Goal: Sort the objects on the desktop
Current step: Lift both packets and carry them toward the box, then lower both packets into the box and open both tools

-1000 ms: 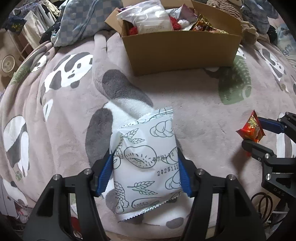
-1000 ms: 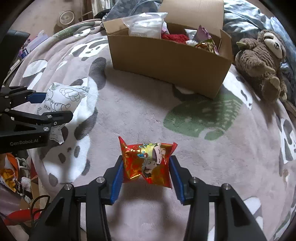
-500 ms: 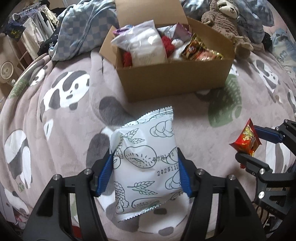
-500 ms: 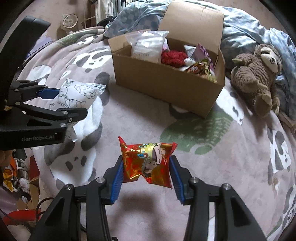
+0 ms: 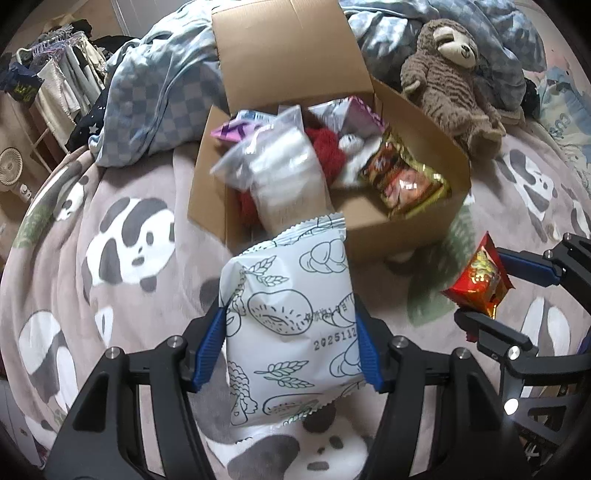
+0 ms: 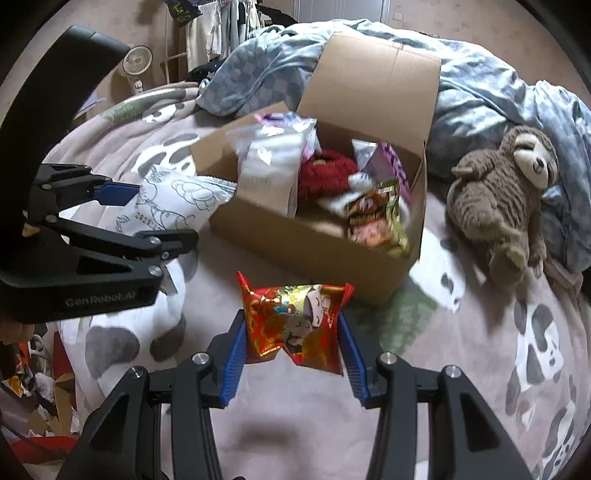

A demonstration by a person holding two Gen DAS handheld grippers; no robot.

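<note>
1. Bedding fills both views: a pinkish-grey panda blanket point(image 5: 122, 206) covers the surface, and a blue checked quilt point(image 5: 155, 96) is bunched at the upper left of the left wrist view.
2. The left gripper point(image 5: 290, 345) sits at the bottom centre of its own view, its blue pads clamped on the two side edges of a white bread packet point(image 5: 291, 325) printed with line drawings of loaves and wheat.
3. That packet is held off the blanket, its crimped top edge overlapping the near wall of the cardboard box point(image 5: 413, 225) in the picture.
4. The right gripper point(image 6: 291, 338) is at the bottom centre of its own view, its jaws closed on a red and gold snack packet point(image 6: 295, 321) that bulges between the blue pads.
5. The snack packet hangs above the blanket, just below the near corner of the box in the frame.
6. The open box stands in the upper middle of both views with one flap upright; inside are a clear plastic bag point(image 5: 280, 162), something red and fluffy point(image 5: 328, 151), a purple packet point(image 5: 236, 131) and a gold-edged snack bag point(image 5: 402, 177).
7. A brown plush sloth point(image 6: 506, 206) lies on the blanket at the right of the box, apart from it.
8. A small white fan point(image 6: 136, 64) and hanging clothes point(image 6: 218, 29) show at the upper left of the right wrist view.
</note>
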